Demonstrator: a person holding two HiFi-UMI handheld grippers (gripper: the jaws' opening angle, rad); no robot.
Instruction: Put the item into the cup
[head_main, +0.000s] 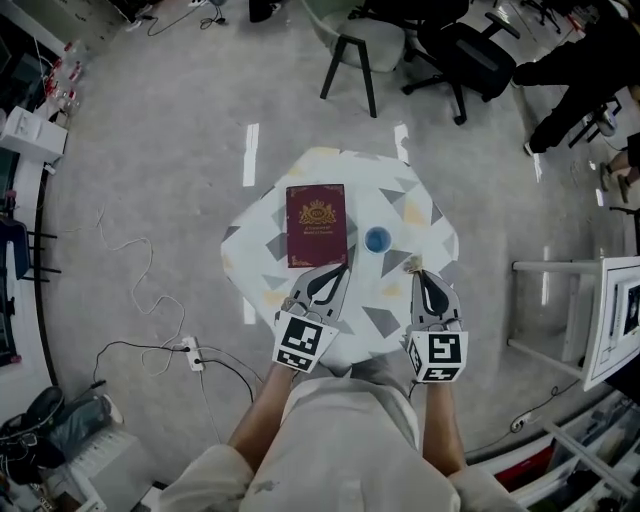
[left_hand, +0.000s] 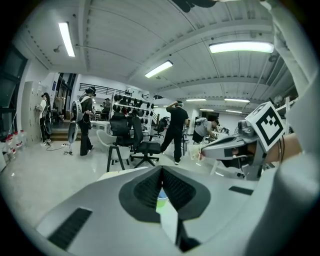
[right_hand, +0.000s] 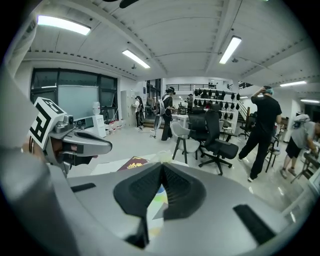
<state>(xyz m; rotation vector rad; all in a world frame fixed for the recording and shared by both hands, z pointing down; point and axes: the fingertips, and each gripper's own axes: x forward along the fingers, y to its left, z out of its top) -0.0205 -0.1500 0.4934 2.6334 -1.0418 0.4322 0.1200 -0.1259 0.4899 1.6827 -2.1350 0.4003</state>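
A blue cup (head_main: 377, 239) stands upright near the middle of a small patterned table (head_main: 420, 205). My right gripper (head_main: 417, 273) sits just right of and nearer than the cup, shut, with a small pale item (head_main: 410, 263) at its tips. The item also shows at the jaw tips in the right gripper view (right_hand: 162, 158) and in the left gripper view (left_hand: 202, 151). My left gripper (head_main: 344, 268) is shut with nothing in it, its tips beside the near right corner of a dark red book (head_main: 316, 225). The book (right_hand: 132, 163) lies flat, left of the cup.
The table is small, with floor all round it. Black and white chairs (head_main: 365, 45) stand beyond it. Cables and a power strip (head_main: 194, 353) lie on the floor at the left, and a white frame (head_main: 560, 310) stands at the right. Several people are in the background (left_hand: 176, 131).
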